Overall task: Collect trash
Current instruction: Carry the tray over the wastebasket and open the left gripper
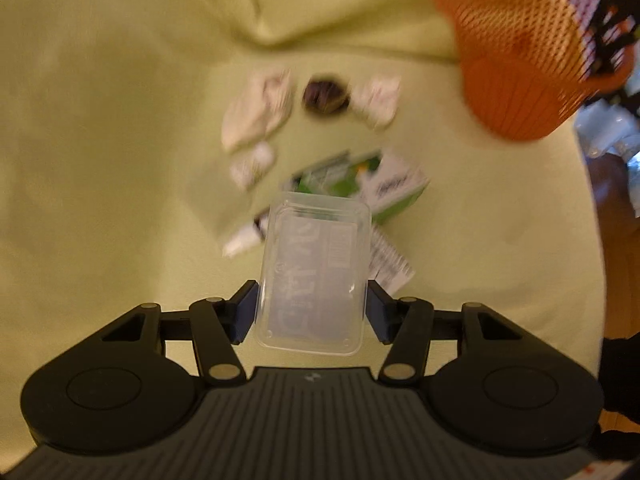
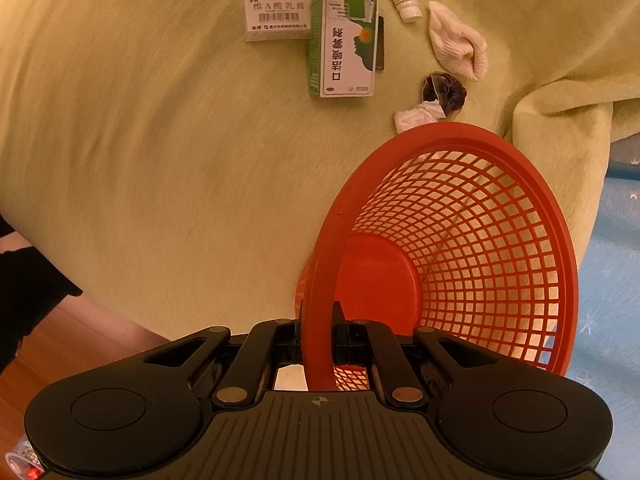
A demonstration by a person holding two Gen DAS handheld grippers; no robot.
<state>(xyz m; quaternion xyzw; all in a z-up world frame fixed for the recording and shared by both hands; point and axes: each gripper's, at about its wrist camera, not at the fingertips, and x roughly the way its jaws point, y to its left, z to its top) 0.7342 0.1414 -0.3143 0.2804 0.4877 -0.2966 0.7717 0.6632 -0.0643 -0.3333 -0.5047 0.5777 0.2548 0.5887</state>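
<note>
A pale green blanket (image 2: 160,160) covers everything, bunched into a fold at one side. Over its edge hangs the red mesh basket (image 2: 460,240), rim pinched between the right tongs (image 2: 318,320), empty inside. The left tongs (image 1: 312,312) squeeze a clear plastic container (image 1: 316,268) by its two sides, lifted above the litter. On the blanket lie a green-and-white medicine box (image 2: 346,38), a white ointment box (image 2: 276,20) touching its side, a cream knitted sock (image 2: 460,46), a crumpled tissue (image 2: 418,116) by the basket rim, a dark hair scrunchie (image 2: 450,94) and a small white bottle (image 2: 406,2).
</note>
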